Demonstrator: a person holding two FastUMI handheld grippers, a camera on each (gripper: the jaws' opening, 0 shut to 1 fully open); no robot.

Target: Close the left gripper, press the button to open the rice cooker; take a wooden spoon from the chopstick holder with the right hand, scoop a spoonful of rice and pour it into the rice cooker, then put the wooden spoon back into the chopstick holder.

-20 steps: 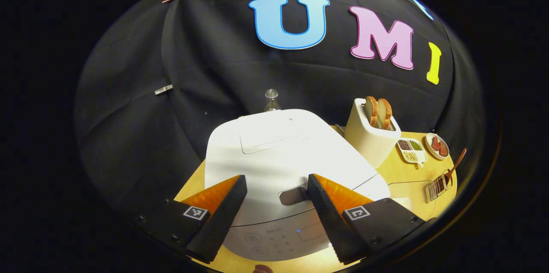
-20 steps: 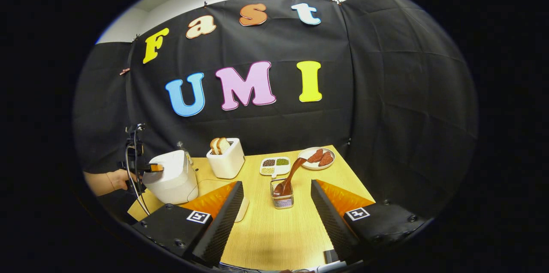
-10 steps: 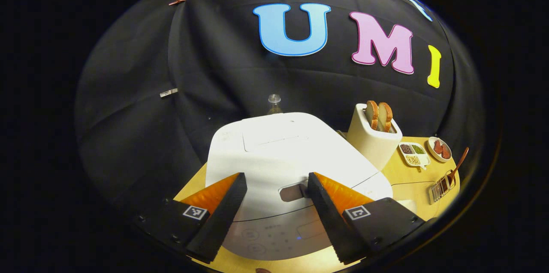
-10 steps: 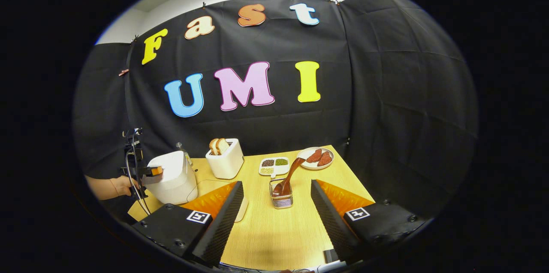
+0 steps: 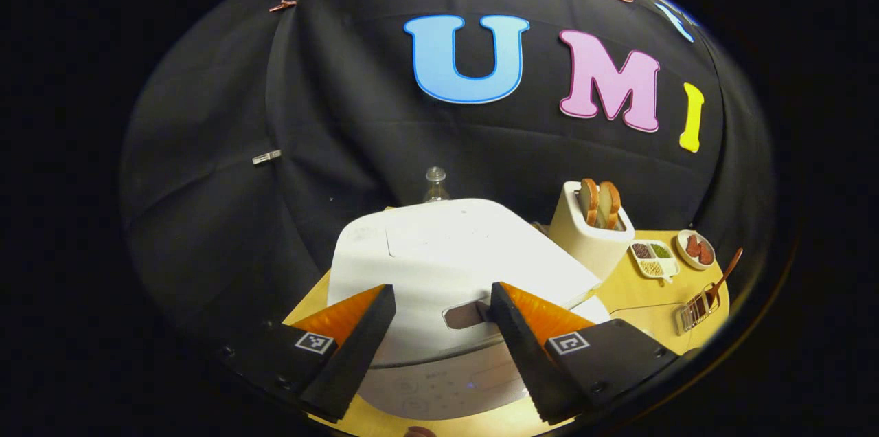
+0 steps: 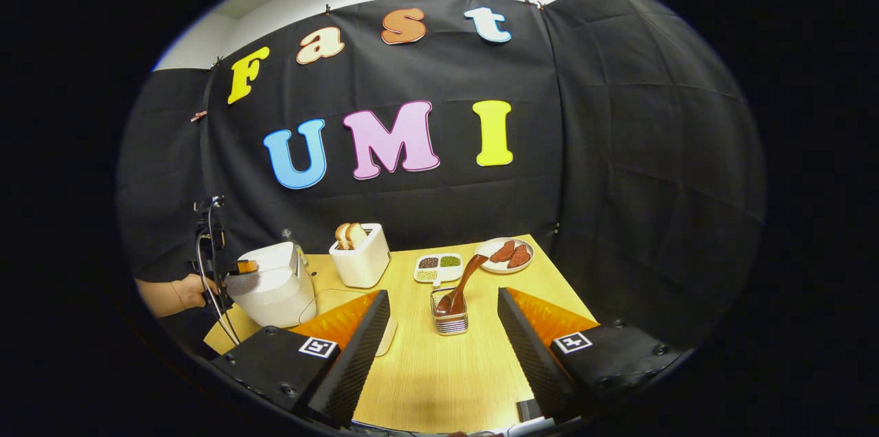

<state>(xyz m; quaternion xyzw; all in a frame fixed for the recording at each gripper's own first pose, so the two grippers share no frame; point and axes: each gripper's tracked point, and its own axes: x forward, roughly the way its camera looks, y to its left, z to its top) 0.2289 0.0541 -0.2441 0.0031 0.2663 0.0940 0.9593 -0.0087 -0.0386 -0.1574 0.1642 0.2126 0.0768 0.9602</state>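
The white rice cooker [image 5: 446, 251] stands right in front of my left gripper [image 5: 441, 291], which is open with its fingers spread over the lid's front. Its grey release button [image 5: 461, 315] lies against the inner edge of the right-hand finger. The lid's front edge sits slightly raised off the body, with a gap at the right. In the right gripper view the cooker [image 6: 273, 289] is at the table's left, the left gripper [image 6: 240, 266] at its top edge. My right gripper [image 6: 443, 295] is open above the table, short of the wire chopstick holder [image 6: 451, 320] holding the wooden spoon [image 6: 463, 280].
A toaster [image 6: 360, 256] with two bread slices, a divided dish of grains [image 6: 439, 266] and a plate of red slices [image 6: 507, 253] stand along the back of the wooden table [image 6: 439, 375]. A clear bottle [image 5: 434, 183] is behind the cooker. A hand [image 6: 168, 293] holds the left gripper.
The cooker lid's front edge has lifted a little off the body. The left gripper view has tilted upward slightly. The right gripper has barely moved.
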